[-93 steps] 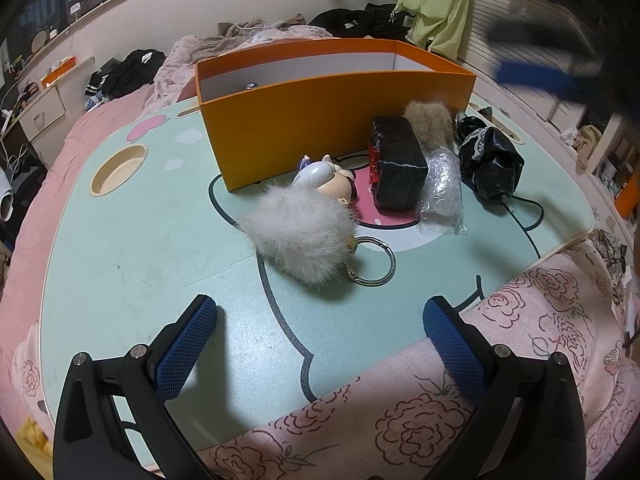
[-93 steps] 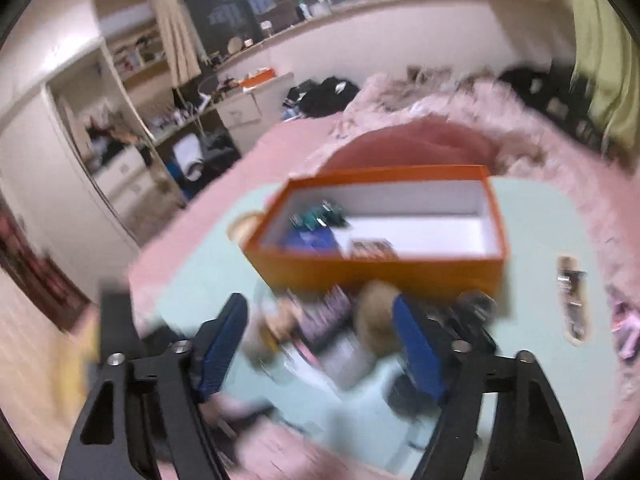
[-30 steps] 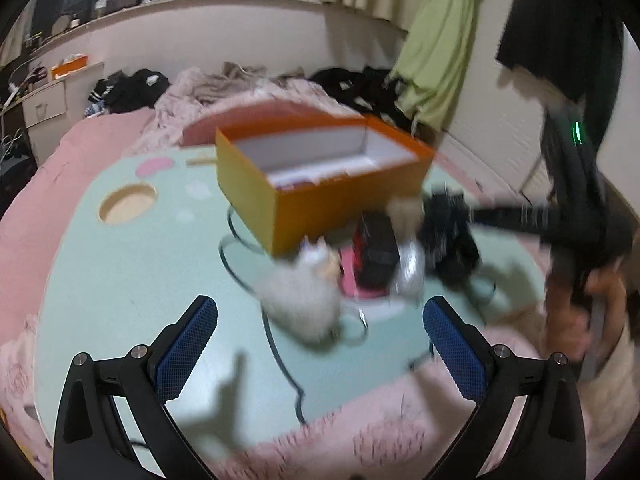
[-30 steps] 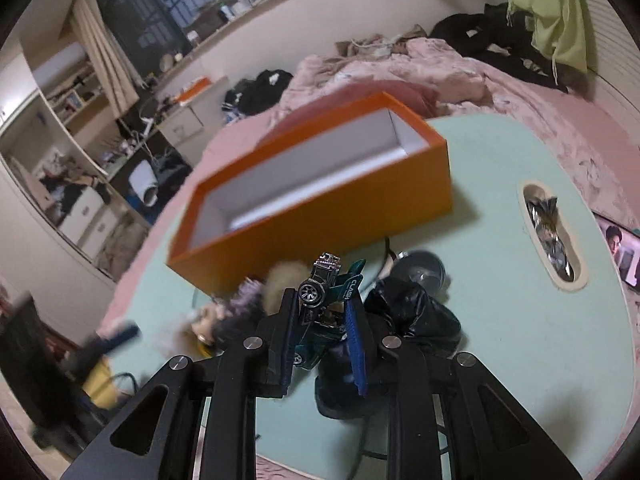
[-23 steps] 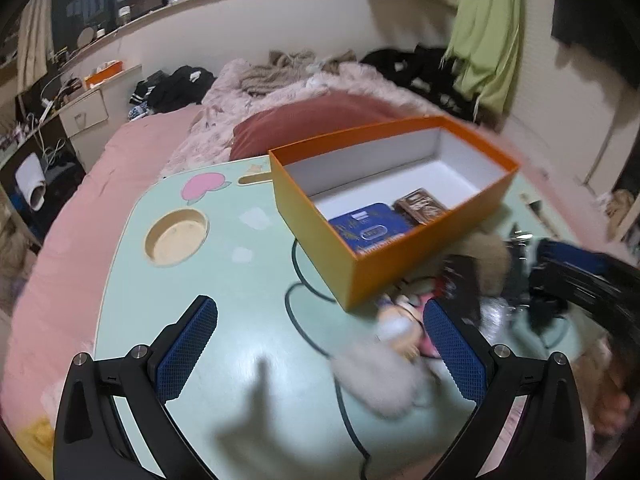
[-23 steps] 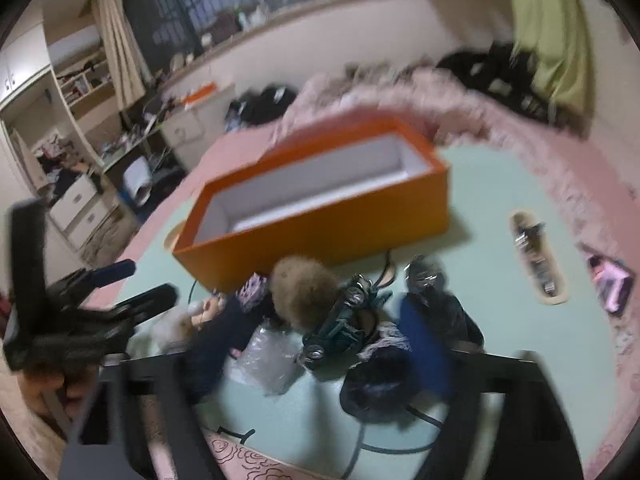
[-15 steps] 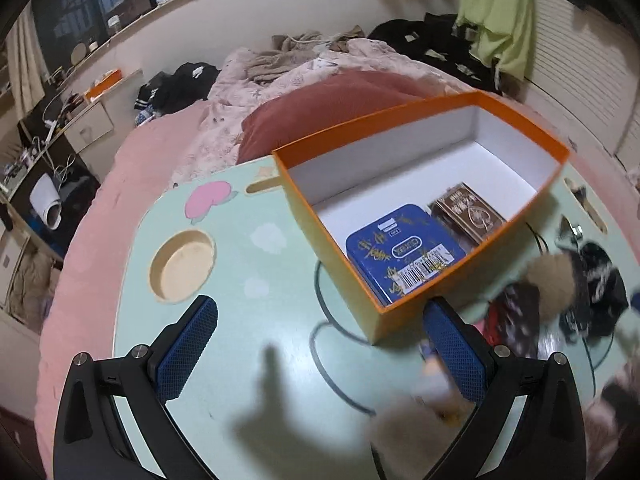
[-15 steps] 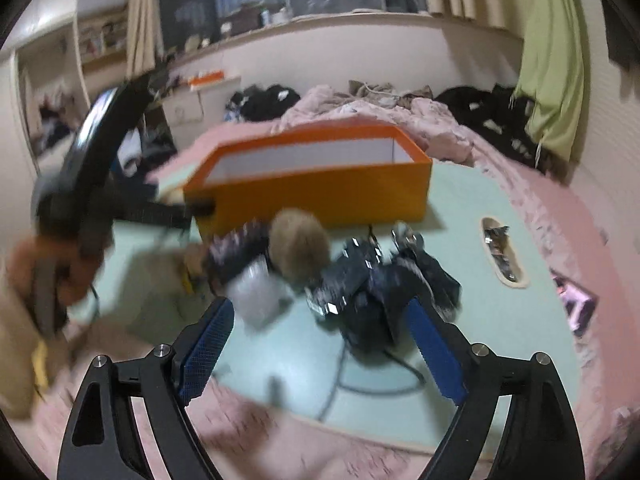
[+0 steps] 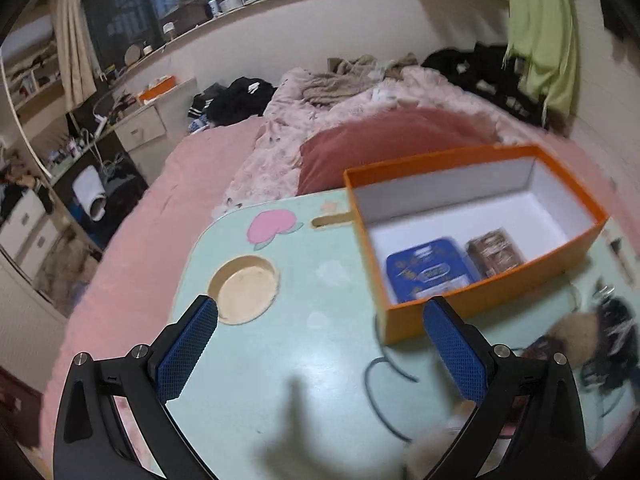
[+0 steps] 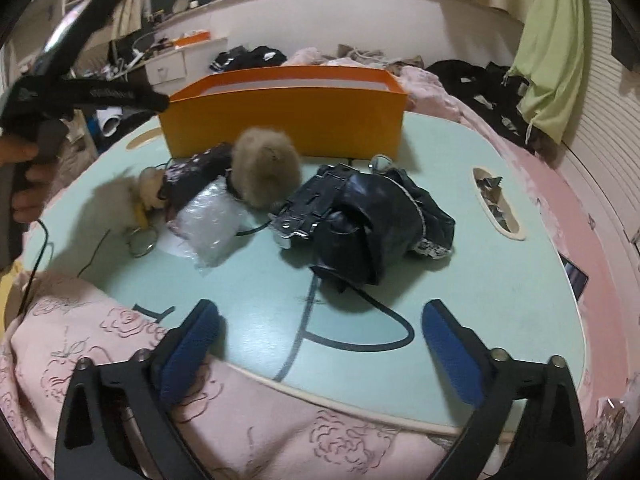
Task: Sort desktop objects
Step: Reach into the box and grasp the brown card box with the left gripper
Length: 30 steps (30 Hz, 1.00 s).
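Observation:
My left gripper [image 9: 320,352] is open and empty over the mint-green table [image 9: 304,360], just left of the orange box [image 9: 480,312]. Inside the box lie a blue tin [image 9: 428,270] and a brown pack [image 9: 494,252]. My right gripper [image 10: 320,352] hangs over the table's near edge; its jaws are opening with nothing between them. Ahead of it a dark toy car [image 10: 308,208] lies against a black leather bag [image 10: 376,224]. A brown pompom [image 10: 266,170], a clear plastic packet [image 10: 208,224], a dark pouch [image 10: 192,176] and a white pompom [image 10: 120,200] with a key ring [image 10: 142,242] crowd in front of the orange box [image 10: 284,120].
A round cup hole [image 9: 244,294] is cut into the table at the left. A slot [image 10: 496,208] on the right holds small bits. A pink floral blanket [image 10: 120,340] covers the near edge. A hand [image 10: 24,176] holds the left gripper's handle at the far left.
My right gripper let go of the toy car, opened wide and drew back to the table's near edge. My left gripper swung left, so the inside of the box now shows.

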Tool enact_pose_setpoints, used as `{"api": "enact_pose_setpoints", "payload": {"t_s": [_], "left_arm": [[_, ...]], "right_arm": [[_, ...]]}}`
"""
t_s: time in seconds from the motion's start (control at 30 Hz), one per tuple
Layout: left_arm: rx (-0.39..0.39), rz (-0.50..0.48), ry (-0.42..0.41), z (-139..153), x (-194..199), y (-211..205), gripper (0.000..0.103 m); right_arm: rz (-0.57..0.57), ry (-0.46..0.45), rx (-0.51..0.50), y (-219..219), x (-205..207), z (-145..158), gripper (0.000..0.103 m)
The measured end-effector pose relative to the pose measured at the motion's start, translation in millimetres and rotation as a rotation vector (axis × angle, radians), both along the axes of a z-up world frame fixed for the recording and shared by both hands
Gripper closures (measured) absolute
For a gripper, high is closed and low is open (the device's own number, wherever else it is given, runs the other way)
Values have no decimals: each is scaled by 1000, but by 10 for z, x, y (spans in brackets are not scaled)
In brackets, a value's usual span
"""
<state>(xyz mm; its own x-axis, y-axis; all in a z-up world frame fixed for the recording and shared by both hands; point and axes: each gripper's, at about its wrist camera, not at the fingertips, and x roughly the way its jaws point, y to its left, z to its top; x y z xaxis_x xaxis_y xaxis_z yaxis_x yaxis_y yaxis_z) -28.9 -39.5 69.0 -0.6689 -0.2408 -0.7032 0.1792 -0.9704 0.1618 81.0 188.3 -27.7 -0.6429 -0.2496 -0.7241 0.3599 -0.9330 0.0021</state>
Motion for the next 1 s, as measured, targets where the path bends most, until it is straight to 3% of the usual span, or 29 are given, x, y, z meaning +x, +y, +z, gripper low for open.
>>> {"api": "enact_pose_setpoints", "payload": {"t_s": [0.13,0.23,0.27,0.3,0.4,0.47,0.57,0.83,0.93,1.0], "left_arm": [[189,-107,36,269,31,56,0],[344,-195,-61,360,-180,119,0],[376,-217,-98,369,-278,160,4],[392,-236,-130,366,-366,216,14],[417,-255,-281,228,-721,391,38],[452,-245,-379,72,-920,473,43],[485,-214,-448,-130,-1093,557,44],[428,-147,-586,-442,-1417,826,44],[430,-122,-624,-577,-1529,858,43],[388,-140,-585,-545,-1542,915,43]], "right_arm": [[6,10,-3,-13,7,9,0],[6,14,-5,-15,-15,30,0],[6,15,-6,-10,-9,28,0],[6,15,-6,-18,-26,44,0],[6,15,-6,-16,-26,45,0],[6,15,-6,-18,-35,50,0],[6,16,-7,-14,-35,49,0],[6,17,-7,-20,-36,50,0],[6,17,-7,-18,-39,50,0],[5,17,-6,-16,-40,58,0]]}}
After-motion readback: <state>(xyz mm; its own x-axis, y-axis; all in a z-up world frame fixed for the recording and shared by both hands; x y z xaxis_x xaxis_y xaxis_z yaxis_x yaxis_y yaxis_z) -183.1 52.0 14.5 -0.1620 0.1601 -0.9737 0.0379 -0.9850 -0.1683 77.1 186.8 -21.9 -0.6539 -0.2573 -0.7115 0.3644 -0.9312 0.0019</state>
